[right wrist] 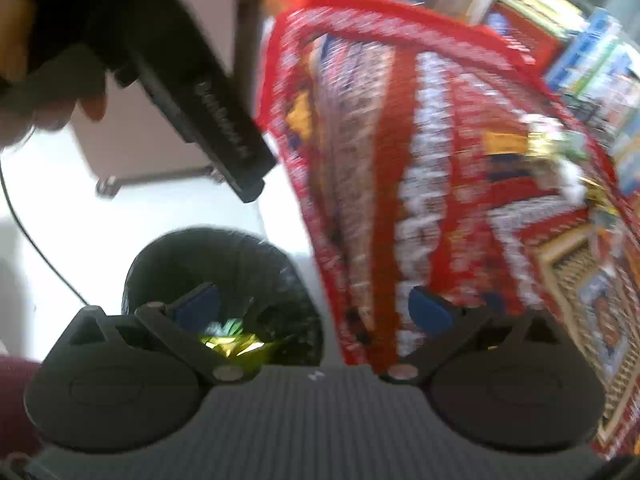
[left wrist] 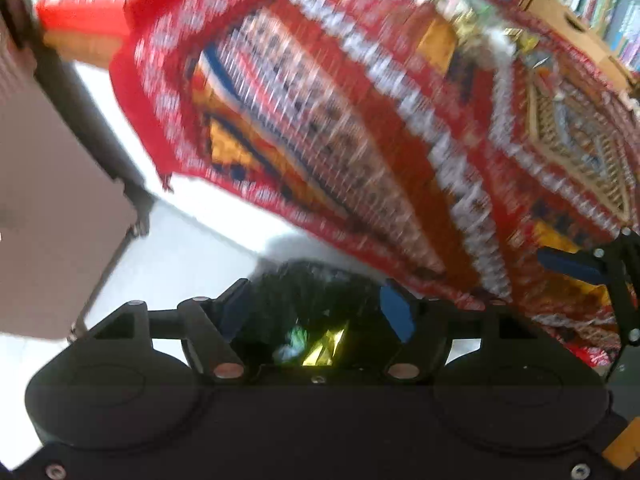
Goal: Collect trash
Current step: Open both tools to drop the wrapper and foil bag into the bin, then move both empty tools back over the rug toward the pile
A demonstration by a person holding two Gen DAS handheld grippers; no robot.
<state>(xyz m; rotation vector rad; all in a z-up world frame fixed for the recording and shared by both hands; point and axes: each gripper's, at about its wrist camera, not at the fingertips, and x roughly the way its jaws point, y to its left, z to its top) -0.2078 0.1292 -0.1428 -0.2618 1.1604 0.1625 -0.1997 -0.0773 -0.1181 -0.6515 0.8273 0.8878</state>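
One black-lined trash bin (right wrist: 224, 276) holding shiny wrappers (right wrist: 234, 344), one scattered trash pile (left wrist: 484, 28) far across the red patterned rug (left wrist: 360, 128). Directly below both grippers, left gripper (left wrist: 316, 316) and right gripper (right wrist: 316, 312), jaws spread wide, gripping nothing.

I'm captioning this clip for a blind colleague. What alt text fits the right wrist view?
Blurred fisheye view: the open right gripper hangs over a black bin holding shiny yellow wrappers, beside a red patterned rug where more litter lies.
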